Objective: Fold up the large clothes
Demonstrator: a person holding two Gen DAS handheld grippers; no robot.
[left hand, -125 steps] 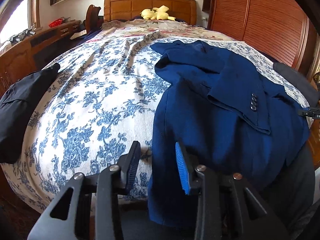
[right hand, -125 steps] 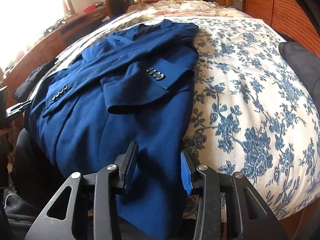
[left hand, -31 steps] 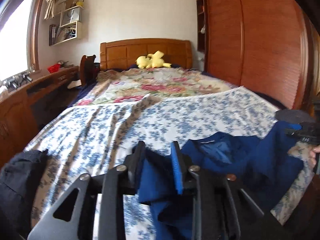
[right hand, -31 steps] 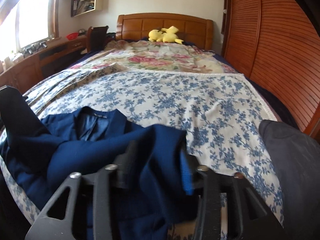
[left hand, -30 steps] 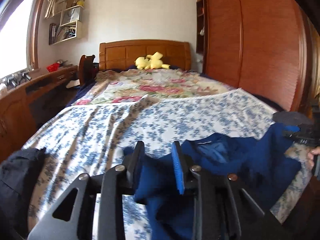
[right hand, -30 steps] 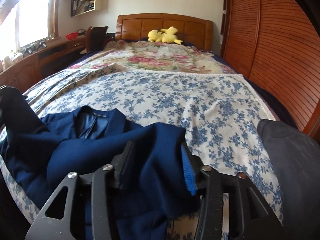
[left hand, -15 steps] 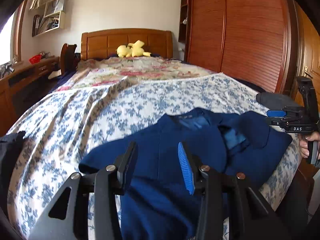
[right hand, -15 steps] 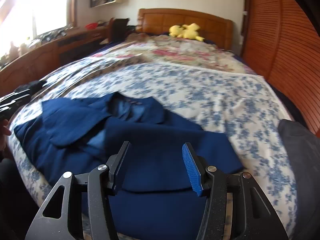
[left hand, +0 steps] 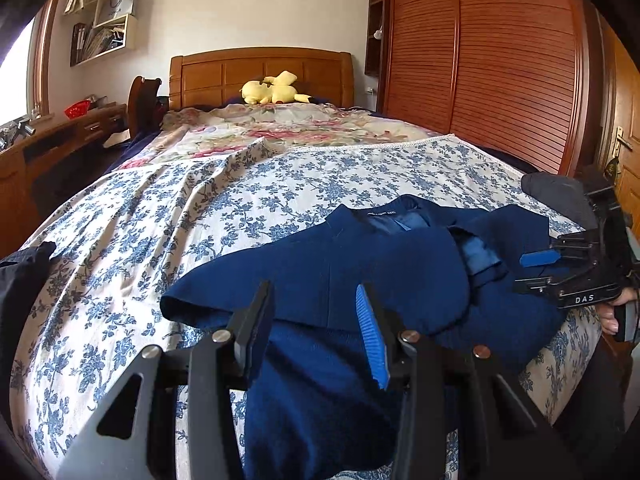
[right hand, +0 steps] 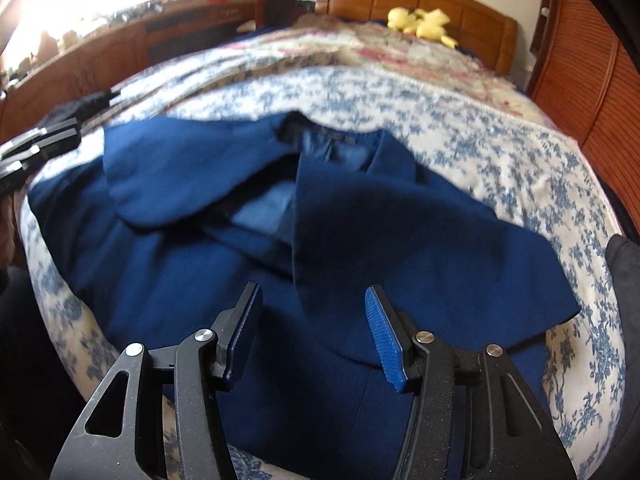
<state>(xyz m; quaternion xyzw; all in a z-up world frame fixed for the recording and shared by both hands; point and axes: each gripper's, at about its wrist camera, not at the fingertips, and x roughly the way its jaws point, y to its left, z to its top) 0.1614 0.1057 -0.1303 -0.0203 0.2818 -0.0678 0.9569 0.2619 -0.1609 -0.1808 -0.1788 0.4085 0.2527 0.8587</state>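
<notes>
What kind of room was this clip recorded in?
A home bedroom, most likely. A bed with a wooden headboard fills the view, a yellow plush toy lies at its head, and a tall slatted wooden wardrobe stands alongside. The blue jacket lies on the floral bedspread.

White lettering "DAS" on black body of right gripper [left hand: 538,268], at right edge of bed [left hand: 160,208]. Neck label inside blue jacket [left hand: 360,264] collar: print illegible.
</notes>
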